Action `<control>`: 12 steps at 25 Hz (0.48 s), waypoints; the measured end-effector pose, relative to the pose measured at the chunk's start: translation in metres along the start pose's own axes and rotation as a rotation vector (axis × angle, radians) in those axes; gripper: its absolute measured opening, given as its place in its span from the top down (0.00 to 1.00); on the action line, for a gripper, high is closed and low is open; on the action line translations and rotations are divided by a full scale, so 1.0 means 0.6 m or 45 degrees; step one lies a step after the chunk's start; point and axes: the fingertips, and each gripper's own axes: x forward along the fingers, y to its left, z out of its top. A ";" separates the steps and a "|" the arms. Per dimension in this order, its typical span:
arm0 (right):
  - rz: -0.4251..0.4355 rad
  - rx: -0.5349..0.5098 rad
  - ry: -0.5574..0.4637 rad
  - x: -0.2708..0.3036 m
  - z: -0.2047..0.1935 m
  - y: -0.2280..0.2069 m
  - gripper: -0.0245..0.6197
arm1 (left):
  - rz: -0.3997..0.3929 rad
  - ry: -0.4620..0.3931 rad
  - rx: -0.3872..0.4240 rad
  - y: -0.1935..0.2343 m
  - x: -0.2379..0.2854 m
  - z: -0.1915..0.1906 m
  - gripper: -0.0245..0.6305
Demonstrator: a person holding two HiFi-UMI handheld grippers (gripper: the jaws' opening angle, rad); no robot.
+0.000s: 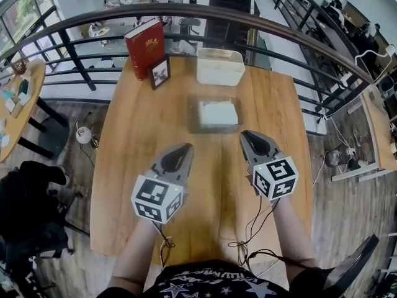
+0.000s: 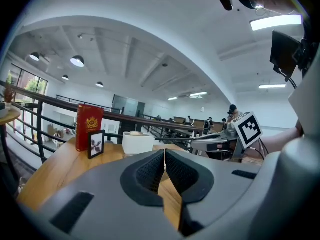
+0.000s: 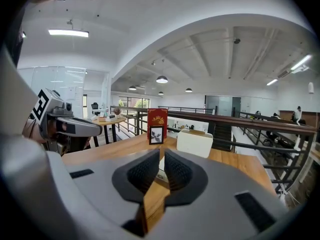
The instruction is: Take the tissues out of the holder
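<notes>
Two tools: left tool [image 1: 183, 147], right tool [image 1: 247, 134]. One each: red book [image 1: 146, 47], photo frame [image 1: 159, 72], white box [image 1: 219, 66], tissue holder [image 1: 217, 113].

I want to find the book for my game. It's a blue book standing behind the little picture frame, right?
Not quite. The book is red, not blue. It does stand behind the little picture frame, as the head view shows.

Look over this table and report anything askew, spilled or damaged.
Nothing stands out. The red book and picture frame stand upright at the far left, the white box sits to their right, and the tissues lie flat in the clear holder. No spill shows on the table.
</notes>
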 end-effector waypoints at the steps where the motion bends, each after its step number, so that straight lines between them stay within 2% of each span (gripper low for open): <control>1: 0.003 -0.002 0.007 0.017 -0.001 -0.006 0.90 | -0.002 0.005 -0.003 0.010 0.011 -0.002 0.93; 12: 0.011 0.037 0.111 0.194 -0.030 -0.084 0.90 | -0.027 0.045 -0.023 0.104 0.114 -0.019 0.93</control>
